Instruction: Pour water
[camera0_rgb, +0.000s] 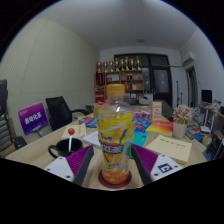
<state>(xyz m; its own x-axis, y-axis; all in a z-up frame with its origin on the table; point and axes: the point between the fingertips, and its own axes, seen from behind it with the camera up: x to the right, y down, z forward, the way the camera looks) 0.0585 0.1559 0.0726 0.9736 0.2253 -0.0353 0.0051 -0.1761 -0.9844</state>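
A clear plastic bottle (115, 135) with orange drink, a pale cap and a colourful label stands upright between my fingers, its base low over the light table (190, 150). My gripper (114, 152) has closed in to the bottle's width, and both purple pads (84, 160) press on its label. A black cup (68, 147) stands on the table just left of the left finger.
A stick with a red ball top (72, 132) stands by the cup. Papers and colourful mats (158, 128) lie right of the bottle, with a container (180, 128) beyond. Black chairs (58, 108) stand to the left, and shelves (125, 75) line the far wall.
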